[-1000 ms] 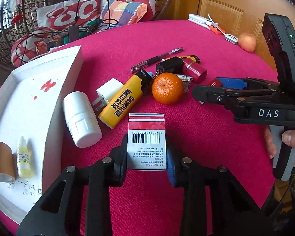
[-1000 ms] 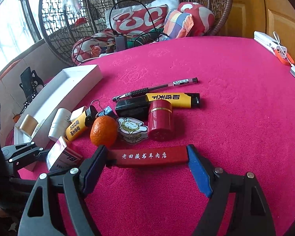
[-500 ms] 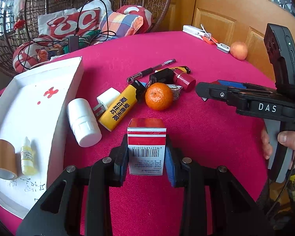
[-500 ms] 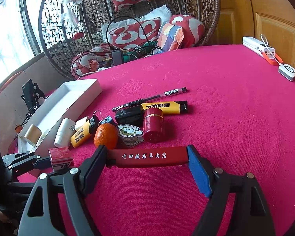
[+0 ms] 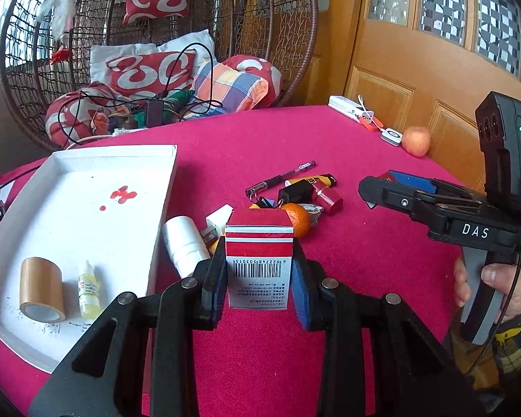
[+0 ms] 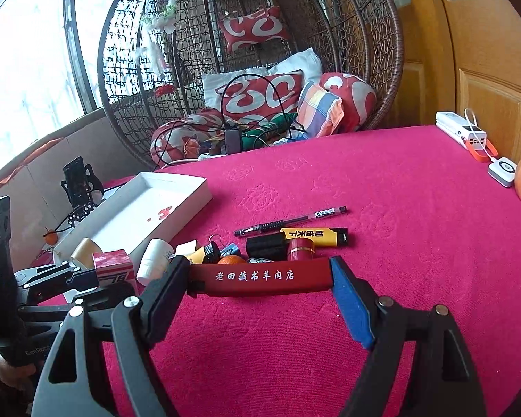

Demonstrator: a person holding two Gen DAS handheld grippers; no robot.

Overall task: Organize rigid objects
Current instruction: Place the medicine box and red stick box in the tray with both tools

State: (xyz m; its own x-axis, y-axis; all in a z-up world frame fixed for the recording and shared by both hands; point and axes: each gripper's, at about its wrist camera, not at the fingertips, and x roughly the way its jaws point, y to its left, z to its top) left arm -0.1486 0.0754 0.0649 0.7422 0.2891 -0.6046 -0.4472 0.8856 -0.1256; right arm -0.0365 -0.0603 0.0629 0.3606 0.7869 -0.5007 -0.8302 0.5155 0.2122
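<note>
My left gripper (image 5: 258, 285) is shut on a small red and white box (image 5: 258, 260) with a barcode, held above the pink tablecloth. My right gripper (image 6: 260, 281) is shut on a long dark red bar (image 6: 260, 279) with white characters, gripped by its two ends and held level. A white tray (image 5: 34, 229) lies at the left with a tape roll (image 5: 41, 288) and a small dropper bottle (image 5: 88, 288) in it. The left gripper and its box (image 6: 113, 266) show at the left of the right wrist view; the right gripper (image 5: 396, 191) shows at the right of the left wrist view.
Loose items lie mid-table: a white bottle (image 5: 184, 243), an orange (image 5: 297, 219), a pen (image 6: 291, 220), a yellow lighter (image 6: 312, 236), a red cylinder (image 6: 300, 248). An apple (image 5: 415, 140) and a power bank (image 5: 350, 111) sit at the far right edge. A wicker chair stands behind.
Both grippers have risen with their loads and tilted up, so the chair and door now fill the upper part of each view. The box stands higher off the cloth.
</note>
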